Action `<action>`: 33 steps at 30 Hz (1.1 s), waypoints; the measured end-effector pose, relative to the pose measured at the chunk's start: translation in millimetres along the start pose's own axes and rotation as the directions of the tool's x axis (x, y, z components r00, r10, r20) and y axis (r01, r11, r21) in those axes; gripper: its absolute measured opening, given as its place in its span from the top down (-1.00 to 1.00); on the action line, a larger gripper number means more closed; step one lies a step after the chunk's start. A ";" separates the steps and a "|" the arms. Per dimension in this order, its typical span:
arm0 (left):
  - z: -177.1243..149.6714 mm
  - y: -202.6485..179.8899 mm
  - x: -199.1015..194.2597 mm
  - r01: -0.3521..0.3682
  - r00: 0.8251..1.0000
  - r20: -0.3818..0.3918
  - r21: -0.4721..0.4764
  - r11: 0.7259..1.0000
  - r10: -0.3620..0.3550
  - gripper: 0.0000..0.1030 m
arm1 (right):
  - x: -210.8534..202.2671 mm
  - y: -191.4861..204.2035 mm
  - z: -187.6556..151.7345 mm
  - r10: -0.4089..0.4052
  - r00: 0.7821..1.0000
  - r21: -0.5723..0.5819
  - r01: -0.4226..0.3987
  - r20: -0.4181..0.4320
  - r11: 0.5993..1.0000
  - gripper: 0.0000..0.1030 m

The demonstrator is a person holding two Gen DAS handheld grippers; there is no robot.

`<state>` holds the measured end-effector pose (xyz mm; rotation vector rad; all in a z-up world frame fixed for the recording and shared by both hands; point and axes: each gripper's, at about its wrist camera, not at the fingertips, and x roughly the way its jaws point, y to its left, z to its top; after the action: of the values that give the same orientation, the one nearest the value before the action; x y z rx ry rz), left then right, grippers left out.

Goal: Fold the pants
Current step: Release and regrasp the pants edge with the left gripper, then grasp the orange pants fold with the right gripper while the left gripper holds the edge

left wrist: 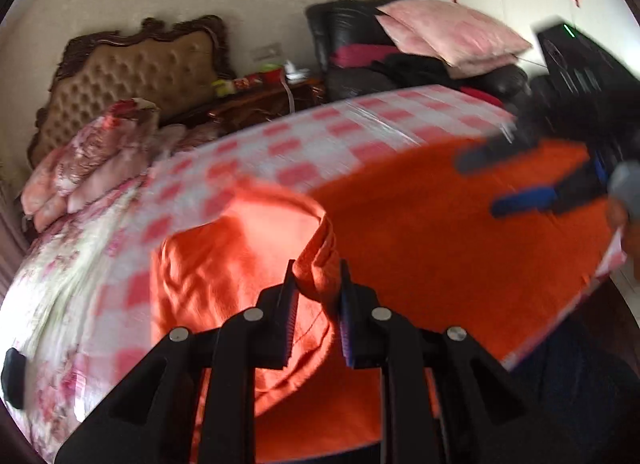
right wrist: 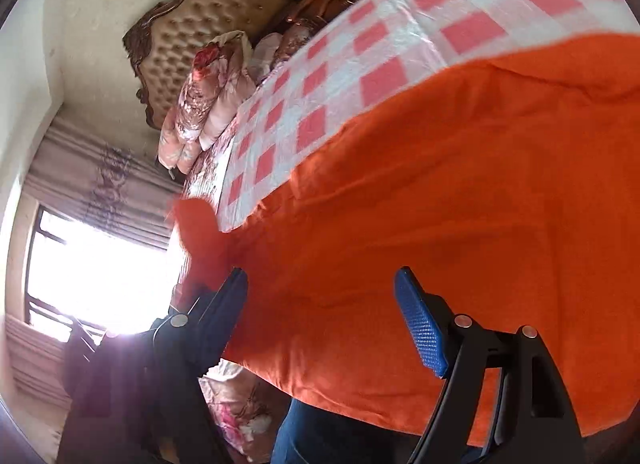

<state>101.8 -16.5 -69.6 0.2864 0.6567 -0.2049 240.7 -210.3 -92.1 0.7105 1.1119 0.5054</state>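
Orange pants (left wrist: 420,232) lie spread over a pink-and-white checked board (left wrist: 320,135) on the bed. My left gripper (left wrist: 318,280) is shut on a bunched fold of the pants and holds it lifted above the cloth. My right gripper (left wrist: 504,179) shows at the right of the left wrist view, open, above the pants. In the right wrist view the right gripper (right wrist: 320,284) is open and empty, its fingers spread wide over the orange pants (right wrist: 440,183) near the board's near edge.
A floral quilt (left wrist: 92,155) is folded at the head of the bed below a tufted headboard (left wrist: 136,75). A black chair with pink pillows (left wrist: 448,31) stands beyond the board. A bright window (right wrist: 88,264) is at the left.
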 end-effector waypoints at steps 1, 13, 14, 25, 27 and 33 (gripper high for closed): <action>-11.3 -11.3 7.2 -0.008 1.000 -0.012 0.010 1.000 0.009 0.65 | 1.5 -3.3 0.9 0.009 1.000 0.008 -0.009 -0.010 1.000 -0.44; -15.4 -6.4 -1.3 -0.070 0.995 0.071 0.011 0.997 0.069 0.66 | 78.2 48.1 21.6 0.020 0.974 -0.055 -0.033 -0.225 0.998 -0.44; -15.1 -6.4 -2.4 -0.074 0.995 0.074 0.014 0.997 0.073 0.65 | 85.6 54.6 24.8 0.004 0.971 -0.071 -0.022 -0.239 0.997 -0.44; -19.3 -23.1 -10.8 -0.130 0.987 0.114 0.129 0.983 0.116 0.65 | 143.5 96.7 53.2 -0.139 0.961 -0.228 0.084 -0.238 0.970 0.72; -20.2 -30.1 -6.5 -0.156 0.985 0.102 0.163 0.974 0.141 0.65 | 141.0 98.4 55.7 -0.175 0.967 -0.265 0.122 -0.186 0.956 0.86; -18.9 -55.9 5.1 -0.147 0.988 0.087 0.254 0.956 0.128 0.65 | 116.0 85.6 54.3 -0.197 0.975 -0.294 0.159 -0.102 0.942 0.86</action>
<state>79.4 -63.4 -98.0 0.5732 0.5378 -0.1664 332.4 -86.6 -87.5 0.3244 1.1829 0.5483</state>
